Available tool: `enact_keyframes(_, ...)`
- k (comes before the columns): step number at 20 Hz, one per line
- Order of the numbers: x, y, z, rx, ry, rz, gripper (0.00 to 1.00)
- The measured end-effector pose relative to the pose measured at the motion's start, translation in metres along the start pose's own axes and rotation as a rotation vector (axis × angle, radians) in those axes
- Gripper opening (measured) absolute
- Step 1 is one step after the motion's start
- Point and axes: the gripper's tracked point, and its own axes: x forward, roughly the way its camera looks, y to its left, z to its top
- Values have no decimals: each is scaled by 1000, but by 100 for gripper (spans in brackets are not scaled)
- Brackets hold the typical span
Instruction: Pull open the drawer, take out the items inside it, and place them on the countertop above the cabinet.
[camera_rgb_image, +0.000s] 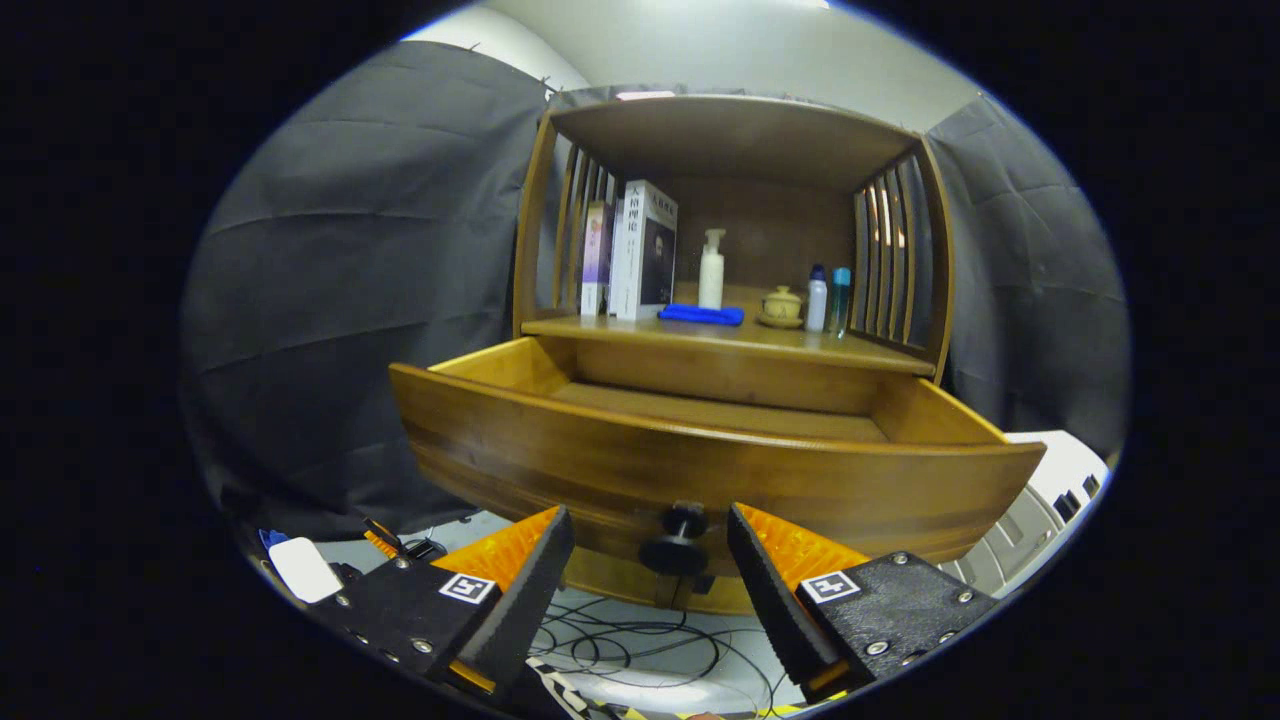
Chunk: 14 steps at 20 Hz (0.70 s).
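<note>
A wooden cabinet drawer (700, 470) stands pulled open just ahead of my fingers. Its dark round knob (678, 540) sits between my two fingertips, with a gap on each side. My gripper (650, 545) is open and touches nothing. The part of the drawer floor that I can see looks bare; the front panel hides the rest. On the countertop (860, 350) above the drawer lie a blue cloth (702, 314), a white pump bottle (711, 270), a small lidded cup (782, 305) and two small bottles (828, 298).
Upright books (640, 250) stand at the left of the countertop under the cabinet's top shelf. Slatted side panels close both ends. Loose cables (640, 640) lie on the floor below the drawer. A white and grey box (1040, 500) sits to the right. Dark cloth walls hang behind.
</note>
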Motion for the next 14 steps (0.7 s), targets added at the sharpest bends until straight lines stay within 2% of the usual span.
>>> enact_keyframes(4, -6, -7, 47, -15, -109, 6, 95)
enact_keyframes(7, 1, -17, 74, -8, -134, -3, 95)
enact_keyframes(14, 44, -31, 106, 61, -61, -9, 95)
